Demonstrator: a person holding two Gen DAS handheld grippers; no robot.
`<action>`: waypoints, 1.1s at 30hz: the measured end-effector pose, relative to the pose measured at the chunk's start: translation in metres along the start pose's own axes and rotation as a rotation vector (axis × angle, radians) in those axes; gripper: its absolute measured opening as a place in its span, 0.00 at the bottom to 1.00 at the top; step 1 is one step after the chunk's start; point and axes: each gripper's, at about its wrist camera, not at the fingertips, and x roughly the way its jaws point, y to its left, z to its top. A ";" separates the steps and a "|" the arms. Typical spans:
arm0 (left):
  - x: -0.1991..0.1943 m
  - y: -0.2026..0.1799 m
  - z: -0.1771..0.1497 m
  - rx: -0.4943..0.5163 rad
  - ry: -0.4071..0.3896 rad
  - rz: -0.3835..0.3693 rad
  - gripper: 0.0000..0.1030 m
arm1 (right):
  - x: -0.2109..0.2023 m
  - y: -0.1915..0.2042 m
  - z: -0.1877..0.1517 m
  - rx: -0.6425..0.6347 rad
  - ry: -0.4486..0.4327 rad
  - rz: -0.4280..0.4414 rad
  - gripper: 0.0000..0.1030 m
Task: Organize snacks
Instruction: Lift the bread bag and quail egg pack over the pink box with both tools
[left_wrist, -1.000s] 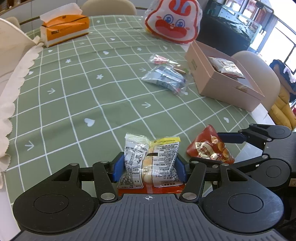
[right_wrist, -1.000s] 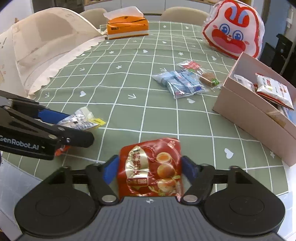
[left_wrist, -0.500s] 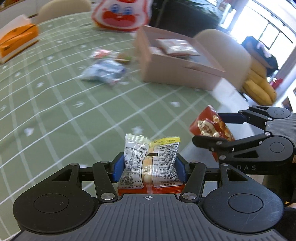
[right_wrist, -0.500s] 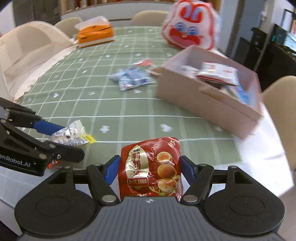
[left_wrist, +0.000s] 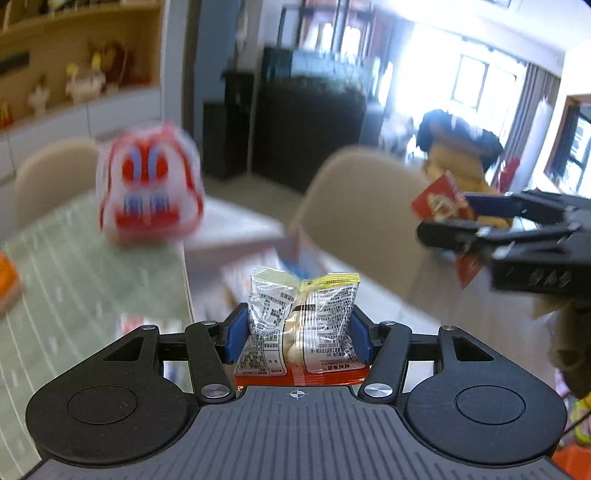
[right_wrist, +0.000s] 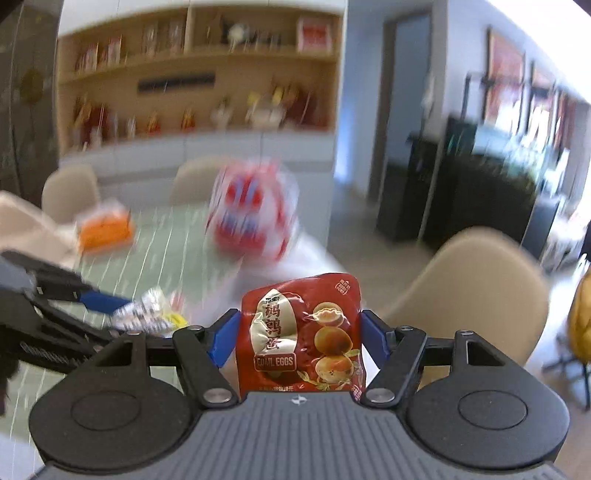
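The left gripper holds a clear plastic snack packet with a yellow top edge between its blue fingers. The right gripper clamps a red quail-egg pouch. Both are in the air above the blurred green checked table, near a red-and-white rabbit-face bag.

Both wrist views raised, level across the table end, sharing the rabbit bag.
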 end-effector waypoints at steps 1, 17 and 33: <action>0.002 0.000 0.013 0.011 -0.023 0.007 0.60 | 0.000 -0.004 0.014 0.004 -0.017 0.000 0.68; 0.125 0.047 0.005 -0.100 0.009 -0.021 0.60 | 0.114 -0.009 0.058 0.068 0.098 0.105 0.68; 0.163 0.073 -0.040 -0.111 0.019 0.034 0.62 | 0.317 0.007 -0.035 0.223 0.565 0.148 0.69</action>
